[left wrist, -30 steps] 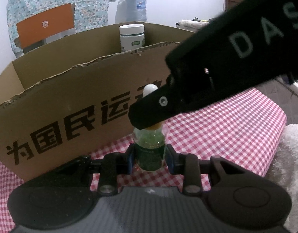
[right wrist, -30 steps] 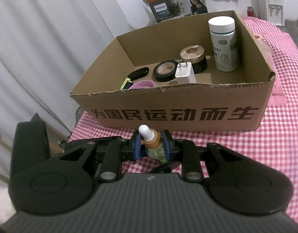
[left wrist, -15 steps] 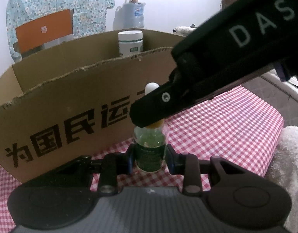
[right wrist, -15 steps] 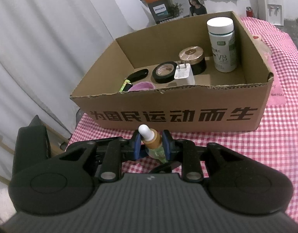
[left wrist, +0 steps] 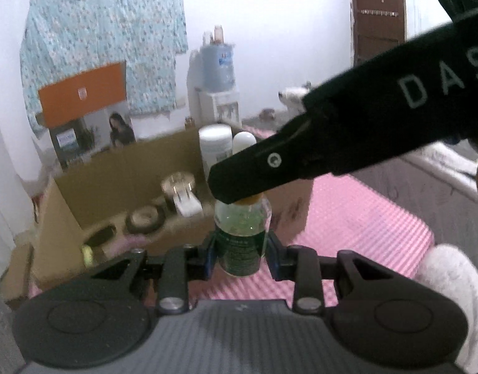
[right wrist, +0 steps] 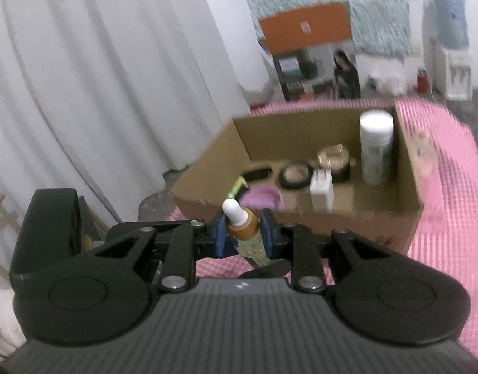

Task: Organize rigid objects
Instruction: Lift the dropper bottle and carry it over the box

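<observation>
A small green dropper bottle (left wrist: 241,233) with a gold collar and white bulb (right wrist: 235,213) is held by both grippers. My left gripper (left wrist: 240,251) is shut on its body. My right gripper (right wrist: 242,235) is shut on its gold neck, and its black finger crosses the left wrist view (left wrist: 270,168). The bottle hangs in the air, in front of and above the near wall of an open cardboard box (right wrist: 407,187), (left wrist: 64,205).
Inside the box stand a tall white jar (right wrist: 376,146), a gold-lidded jar (right wrist: 334,159), a tape roll (right wrist: 296,173), a white plug (right wrist: 322,185), a purple item (right wrist: 263,198) and a black item (right wrist: 257,174). The pink checked tablecloth (right wrist: 451,205) lies to the right, and a white curtain (right wrist: 98,78) hangs to the left.
Both grippers have lifted the bottle well above the table; the box now sits lower in both views and its inside shows from the left wrist. The frames are blurred by motion.
</observation>
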Tool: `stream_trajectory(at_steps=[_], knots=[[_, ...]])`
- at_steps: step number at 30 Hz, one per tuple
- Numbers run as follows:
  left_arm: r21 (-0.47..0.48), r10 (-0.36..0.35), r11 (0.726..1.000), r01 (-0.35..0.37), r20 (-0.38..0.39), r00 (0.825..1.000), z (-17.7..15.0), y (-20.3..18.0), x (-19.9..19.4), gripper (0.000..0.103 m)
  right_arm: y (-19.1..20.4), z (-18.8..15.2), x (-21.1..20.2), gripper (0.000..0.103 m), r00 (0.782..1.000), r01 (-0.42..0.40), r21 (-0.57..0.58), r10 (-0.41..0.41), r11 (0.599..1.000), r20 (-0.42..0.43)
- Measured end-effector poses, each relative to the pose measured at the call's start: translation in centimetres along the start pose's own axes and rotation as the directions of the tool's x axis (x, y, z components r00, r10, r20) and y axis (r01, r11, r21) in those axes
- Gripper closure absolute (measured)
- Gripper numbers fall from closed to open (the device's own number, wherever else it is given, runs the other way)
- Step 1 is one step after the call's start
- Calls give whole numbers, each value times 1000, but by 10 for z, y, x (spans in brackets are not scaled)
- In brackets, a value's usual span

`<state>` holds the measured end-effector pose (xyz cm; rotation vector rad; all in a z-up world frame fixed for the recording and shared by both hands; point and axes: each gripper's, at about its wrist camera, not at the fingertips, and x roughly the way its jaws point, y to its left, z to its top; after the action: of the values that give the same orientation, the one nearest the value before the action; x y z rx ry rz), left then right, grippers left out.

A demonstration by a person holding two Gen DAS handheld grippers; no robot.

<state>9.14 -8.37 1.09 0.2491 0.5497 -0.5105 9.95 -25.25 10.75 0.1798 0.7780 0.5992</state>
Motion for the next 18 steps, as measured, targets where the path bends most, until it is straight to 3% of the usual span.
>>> stream_trajectory(at_steps=[8, 13, 18], knots=[[-2, -7, 1000, 7, 26, 1000, 63, 4, 5, 70, -9, 60, -26, 81, 998, -22, -69, 26, 997, 60], [-39, -56, 998, 54, -42, 998, 89, 13, 42, 70, -39, 90, -20, 81, 999, -19, -47, 20, 999, 25], [-94, -112, 991, 98, -151, 982, 97, 21, 94, 70, -75, 101, 3, 81, 999, 2, 4, -2, 1000, -45]])
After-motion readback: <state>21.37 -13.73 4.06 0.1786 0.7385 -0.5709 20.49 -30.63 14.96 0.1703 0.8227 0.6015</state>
